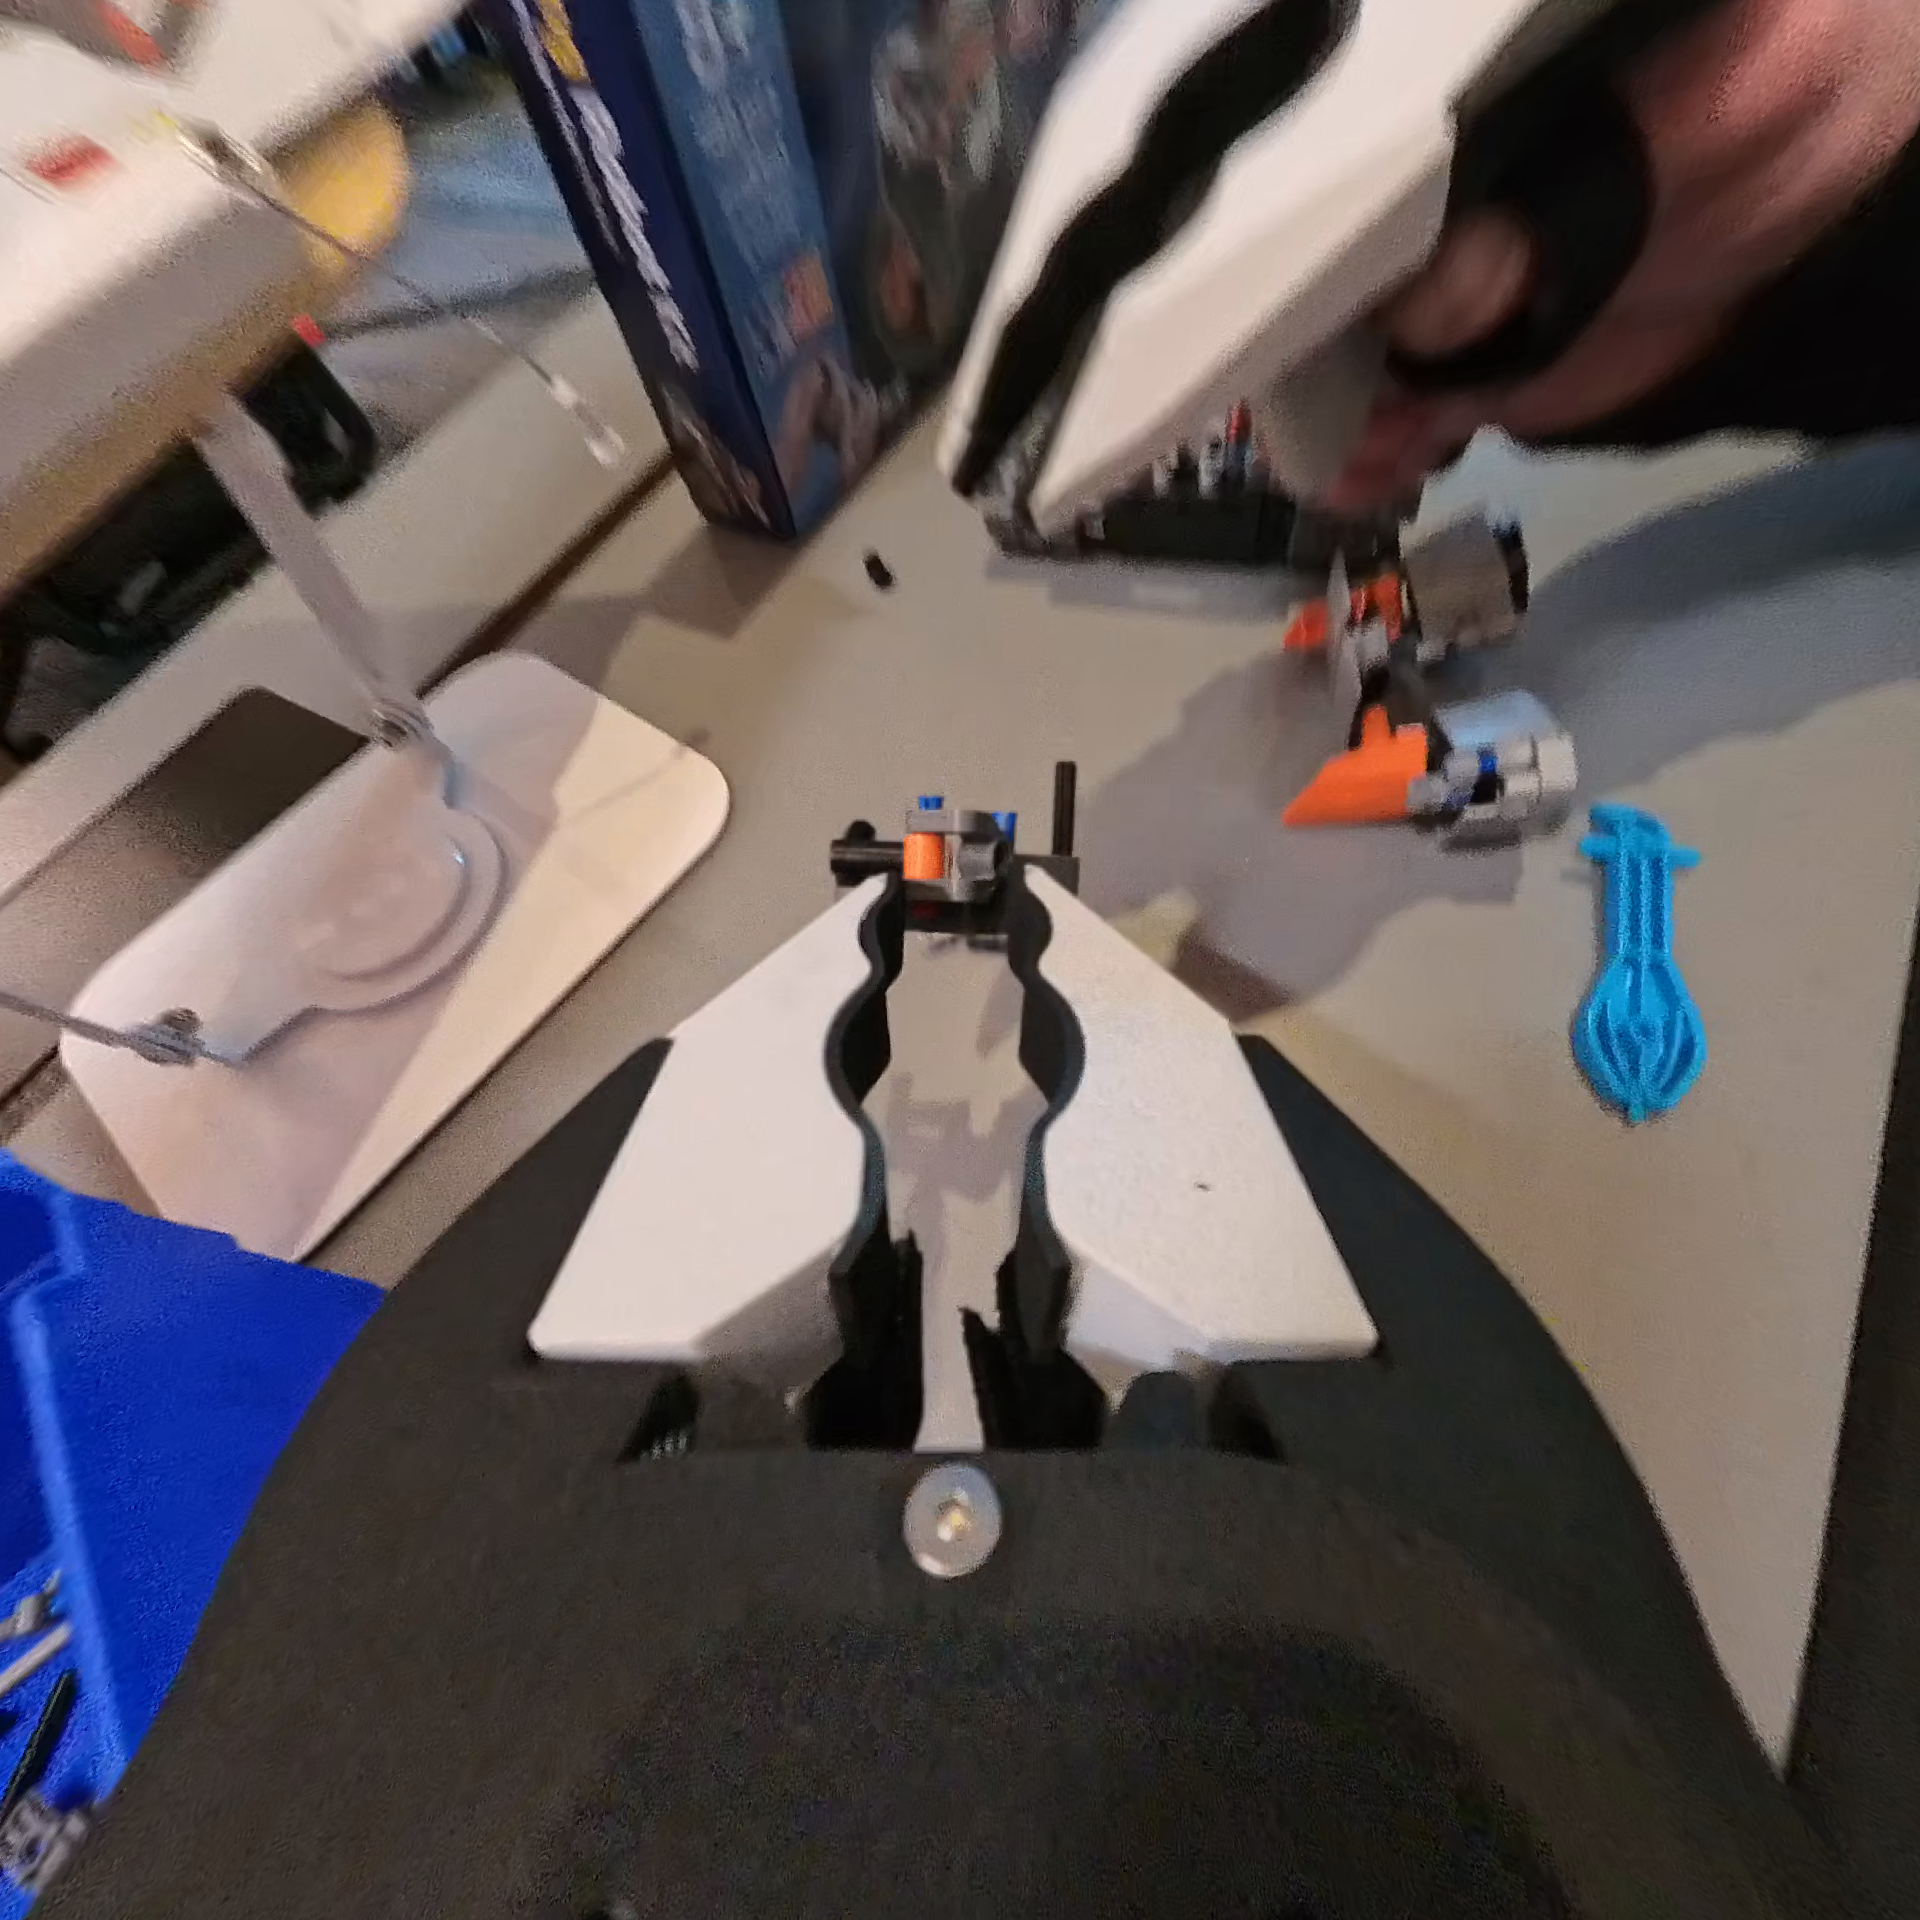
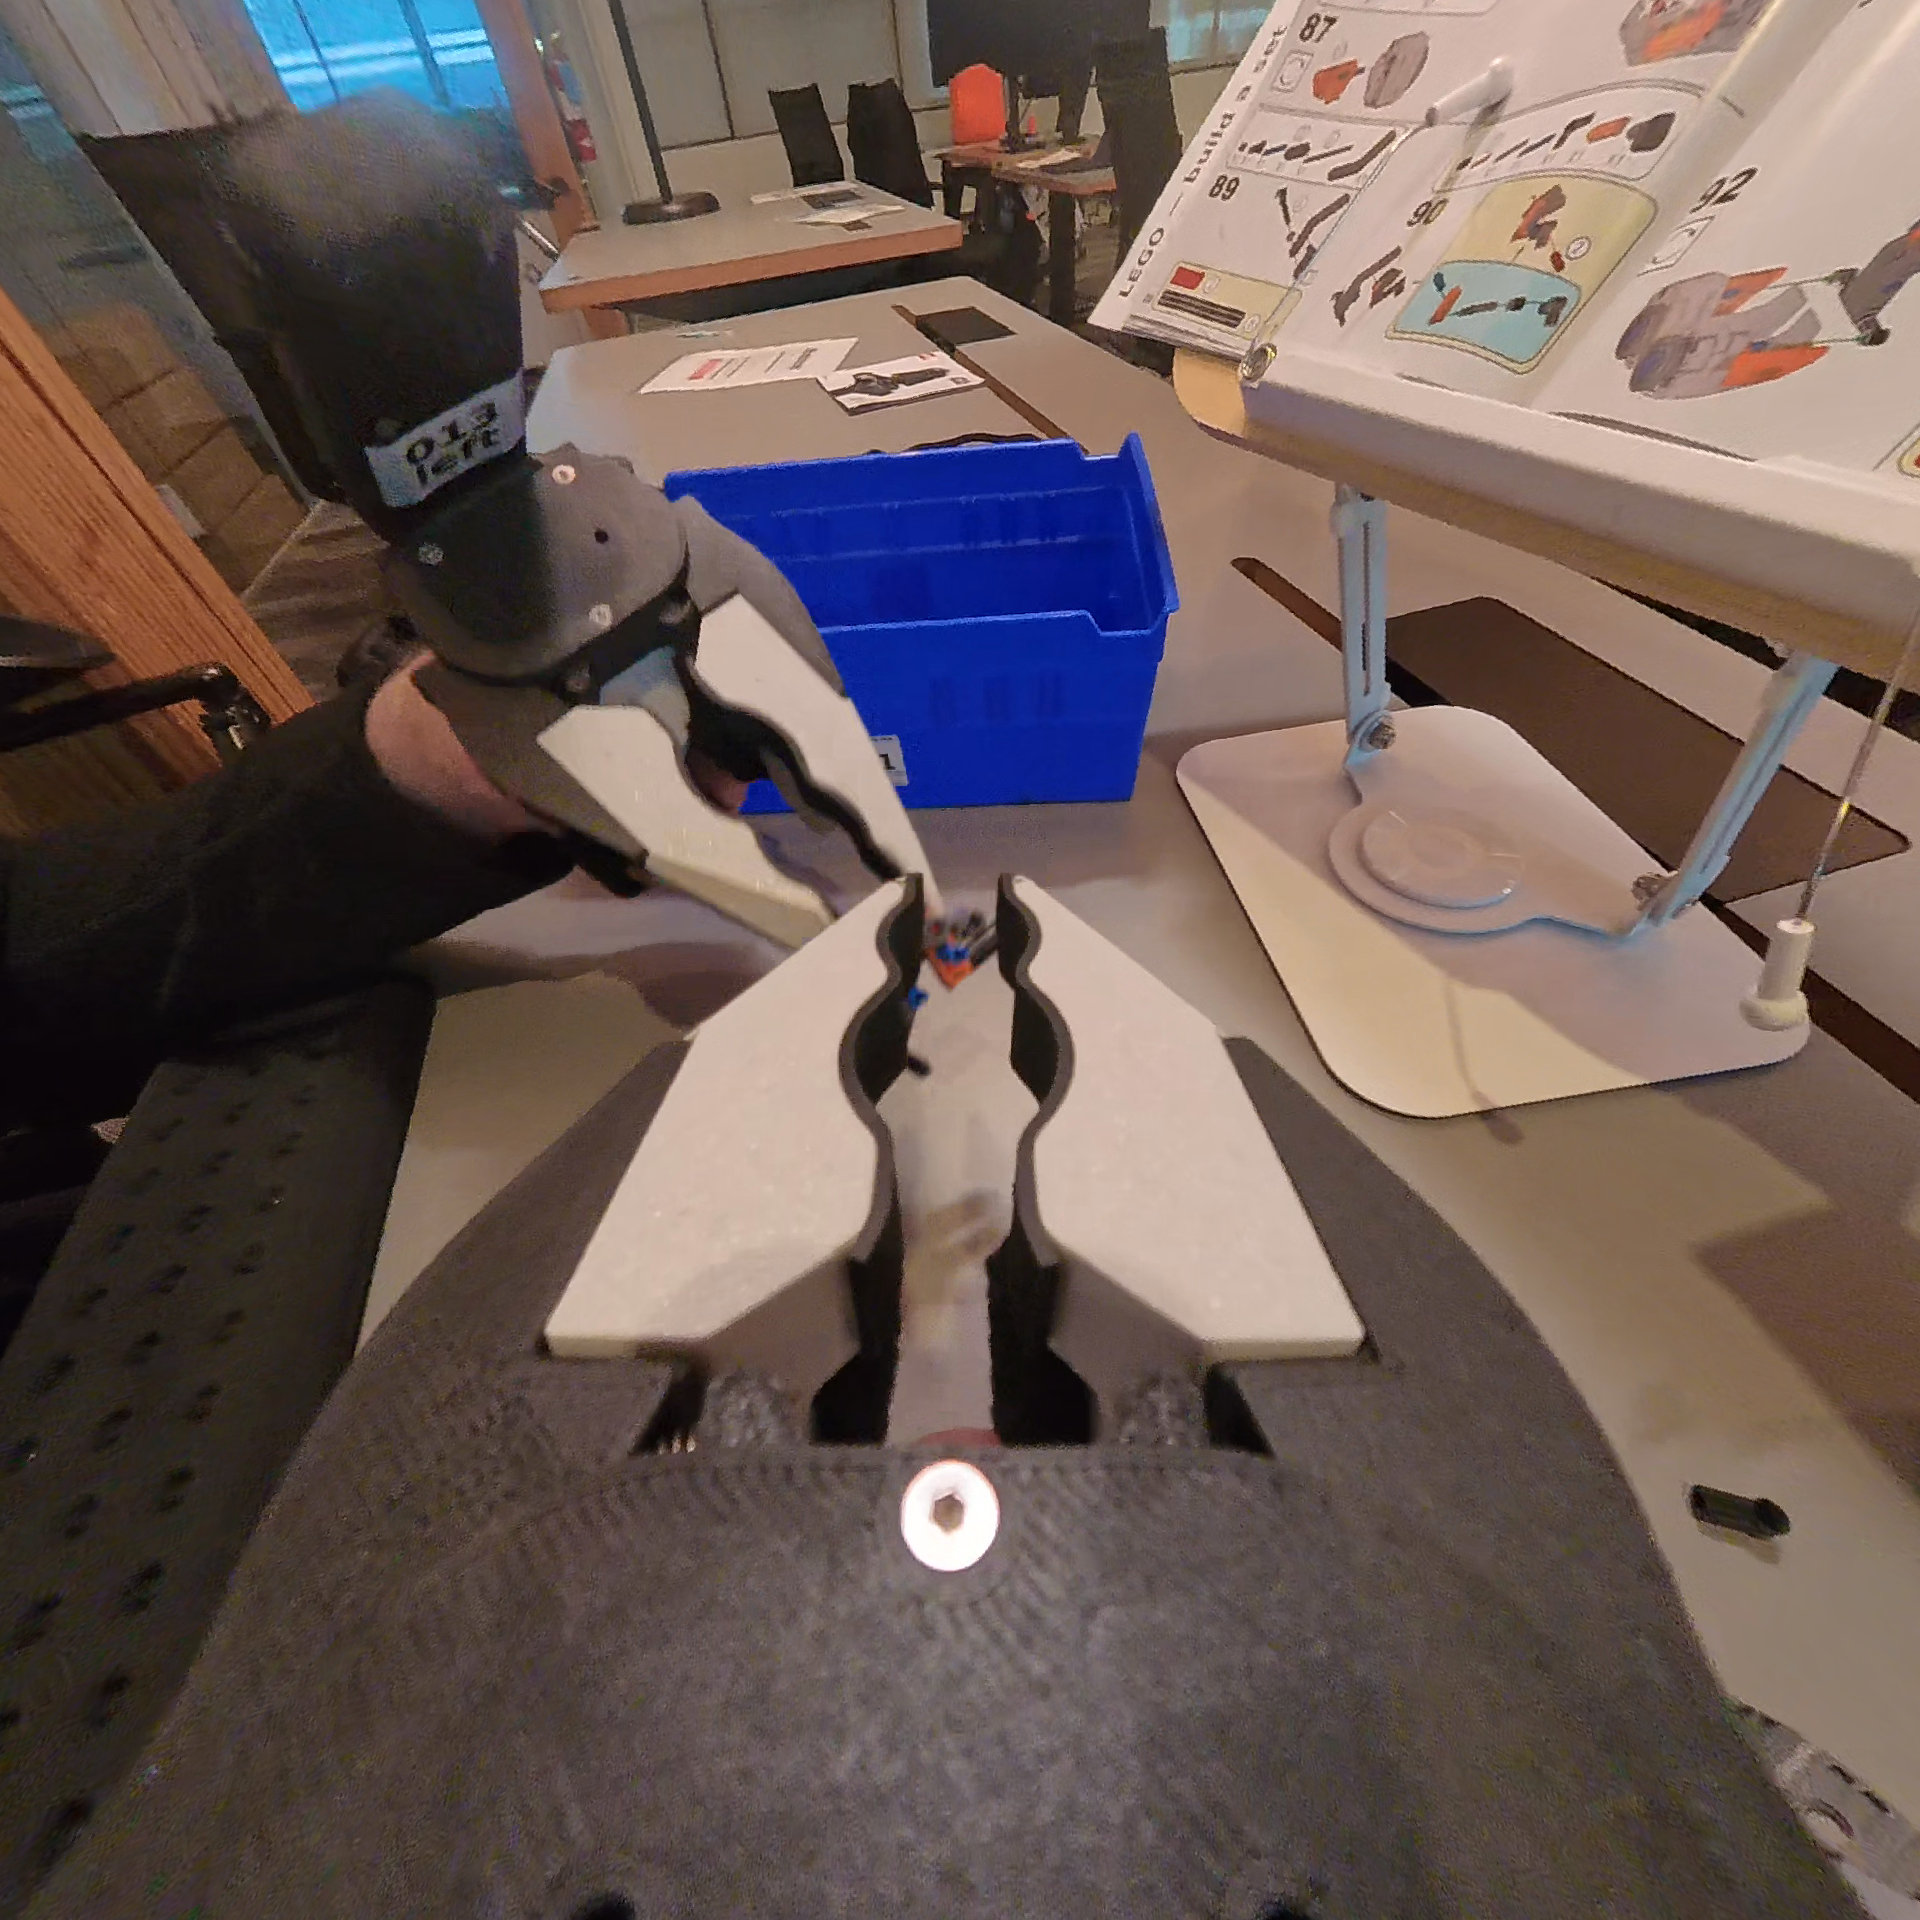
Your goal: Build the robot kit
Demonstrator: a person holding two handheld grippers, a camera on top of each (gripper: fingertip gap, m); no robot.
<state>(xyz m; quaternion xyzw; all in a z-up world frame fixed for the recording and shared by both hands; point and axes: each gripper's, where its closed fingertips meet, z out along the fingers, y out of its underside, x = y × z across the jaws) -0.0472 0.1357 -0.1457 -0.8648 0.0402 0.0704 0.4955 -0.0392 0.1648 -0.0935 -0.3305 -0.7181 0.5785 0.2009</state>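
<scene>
Grey table carries a blue bin and a booklet stand. Left hand-held gripper pinches a small orange-and-grey brick assembly; right hand-held gripper stands narrowly parted around it.

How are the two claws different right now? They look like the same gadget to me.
The left claw is shut on a small brick assembly of orange, grey and black parts; the right claw grips nothing, its tips apart. In the left wrist view the left claw looks sharp and the right claw is smeared by blur, raised above the table. Both have white fingers with wavy black inner edges, each held in a hand.
</scene>
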